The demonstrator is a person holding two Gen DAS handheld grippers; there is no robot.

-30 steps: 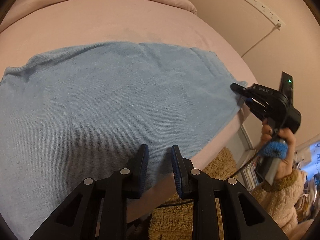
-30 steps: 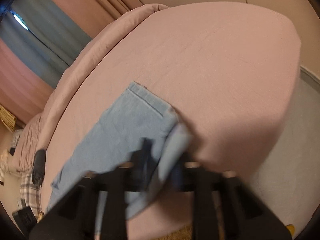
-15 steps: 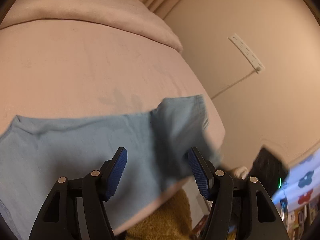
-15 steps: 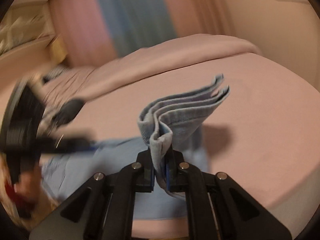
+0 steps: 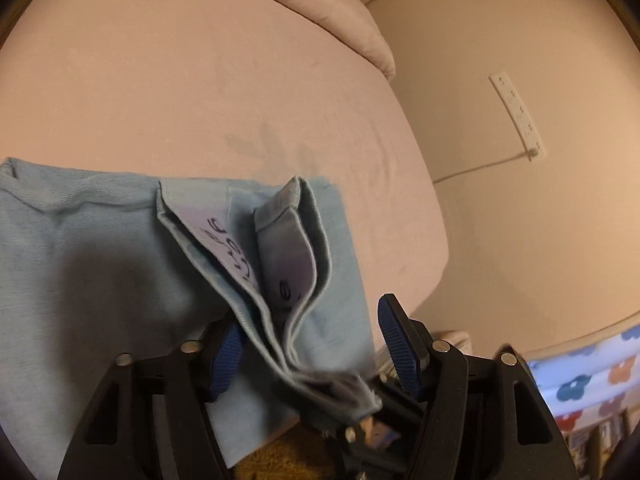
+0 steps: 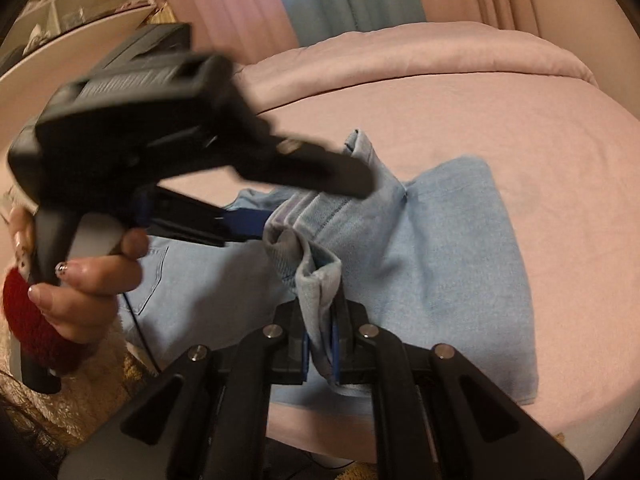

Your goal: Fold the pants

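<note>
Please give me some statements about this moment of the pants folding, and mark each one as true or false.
1. The right gripper is shut on the pants. True.
2. The left gripper has its jaws closed tight. False: they stand wide apart, with bunched layers of the pants between them.
3. The pants are light blue denim. True.
4. The pants lie on a wooden floor. False: they lie on a pink bed.
5. A white power strip is fixed on the wall. True.
</note>
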